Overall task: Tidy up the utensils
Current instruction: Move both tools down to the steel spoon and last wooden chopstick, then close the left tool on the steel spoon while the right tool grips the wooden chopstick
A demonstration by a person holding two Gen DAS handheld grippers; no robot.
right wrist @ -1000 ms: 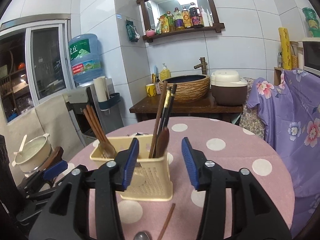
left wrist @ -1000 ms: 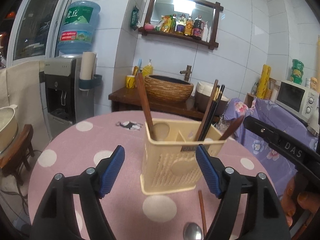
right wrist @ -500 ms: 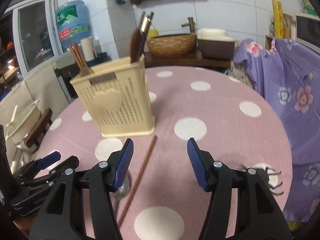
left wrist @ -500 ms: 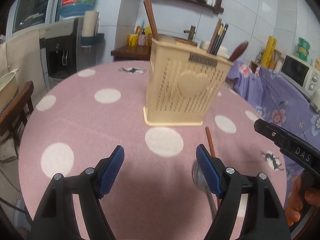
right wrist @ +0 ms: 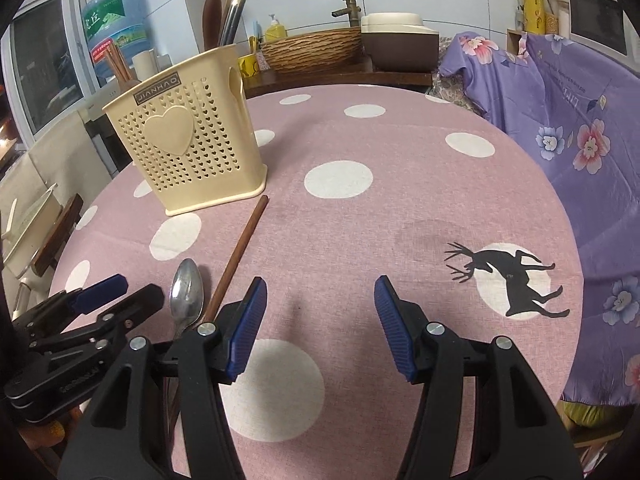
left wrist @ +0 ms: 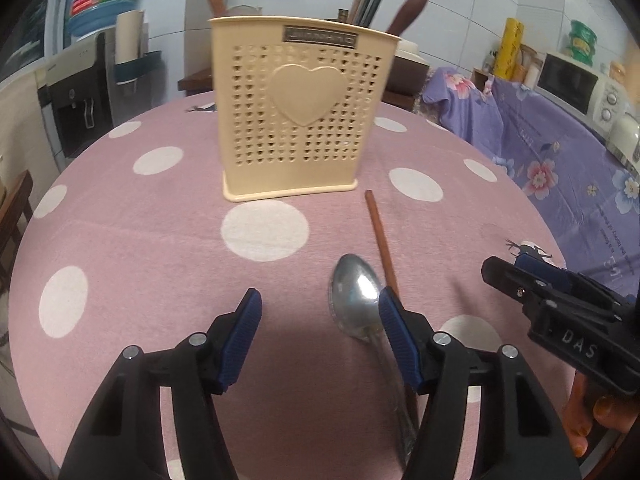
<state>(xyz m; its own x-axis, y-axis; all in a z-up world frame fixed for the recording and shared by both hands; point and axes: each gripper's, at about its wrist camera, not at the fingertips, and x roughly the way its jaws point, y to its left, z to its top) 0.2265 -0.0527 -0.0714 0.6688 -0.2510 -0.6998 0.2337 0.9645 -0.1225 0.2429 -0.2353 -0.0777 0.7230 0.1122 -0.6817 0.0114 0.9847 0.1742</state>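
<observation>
Black-framed left gripper with blue pads has dropped low over the pink polka-dot tablecloth; a second ago it was level with the holder. Fingers apart, nothing between them. Right gripper made the same descent, fingers likewise spread and empty.

Lower centre of the left view: shiny metal spoon lies bowl-forward, just inside the right-hand pad, handle running back under that finger. Thin brown wooden chopstick lies beside it, tip pointing at the holder's base.

Judgement: both tools have switched from the holder to the loose pieces; next pick looks like spoon or chopstick.

Mid frame: cream perforated plastic utensil holder with a heart emblem, upright, already carrying wooden and dark handles.

View differences: the right view shows spoon and chopstick lower left, outside its own fingers, so the left tool is better placed. It also shows the holder's side wall and a black deer print at right, barely visible in the left view. Only the left view shows a microwave at upper right.
</observation>
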